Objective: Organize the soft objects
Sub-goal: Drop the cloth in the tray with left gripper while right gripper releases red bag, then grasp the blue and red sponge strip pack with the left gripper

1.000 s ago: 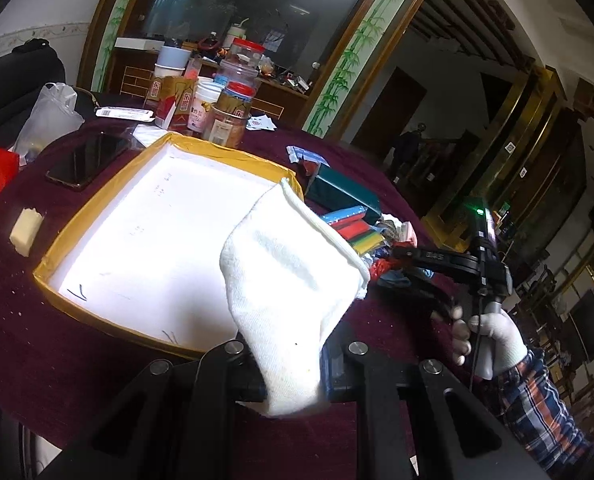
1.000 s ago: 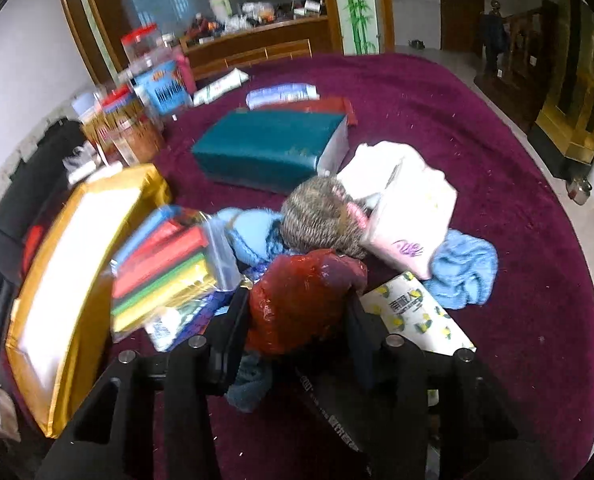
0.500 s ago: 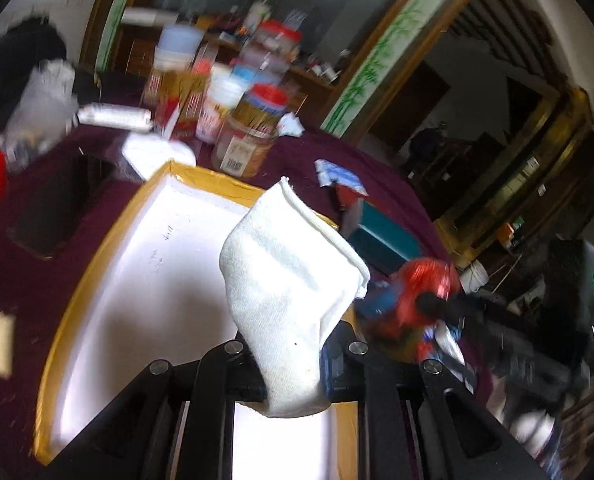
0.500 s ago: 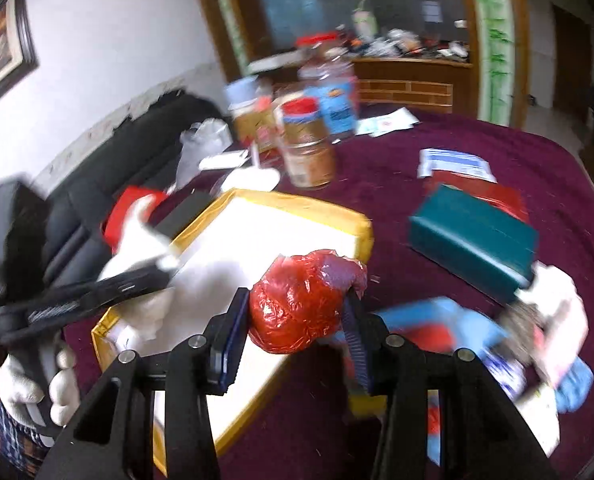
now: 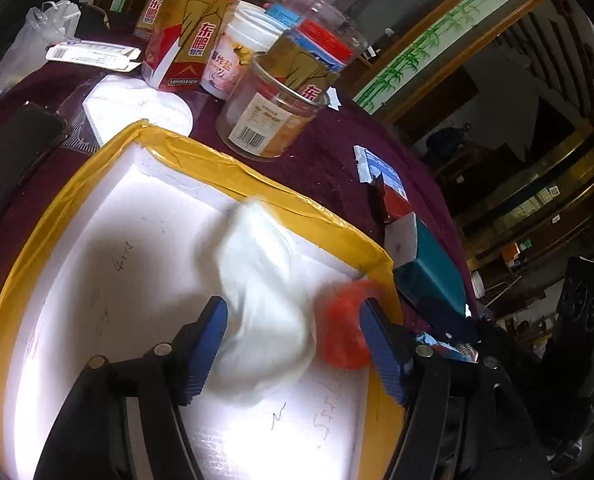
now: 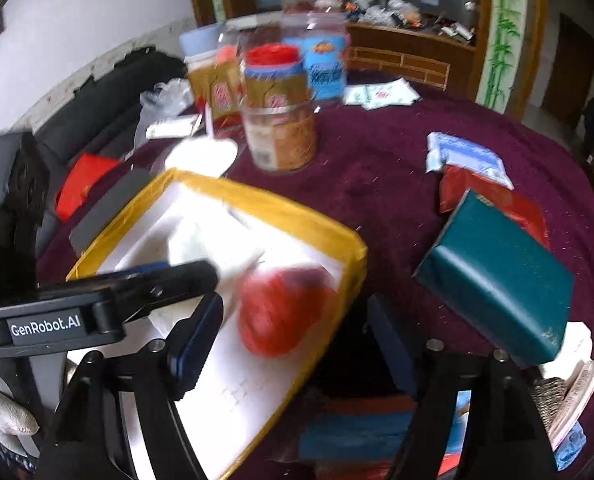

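A white cloth [image 5: 261,304] lies blurred inside the yellow-rimmed white tray [image 5: 257,180], between the spread fingers of my left gripper [image 5: 293,340], which is open. A red soft bundle [image 5: 343,328] sits in the tray's right corner beside the cloth. In the right wrist view the red bundle [image 6: 285,312] is blurred in the tray [image 6: 297,216], just ahead of my right gripper [image 6: 293,344], which is open. The left gripper's body [image 6: 109,300] crosses the tray from the left there, and the white cloth [image 6: 213,248] shows behind it.
Jars [image 5: 281,96] and boxes [image 5: 181,52] stand behind the tray. A teal box [image 6: 497,280] lies right of it, with red and blue packets [image 6: 469,160] beyond. A phone [image 5: 13,152] lies left of the tray. More soft items [image 6: 569,392] sit at the right edge.
Both grippers have moved over the tray and opened. The white cloth dropped from the left gripper and the red bundle from the right gripper into the tray.
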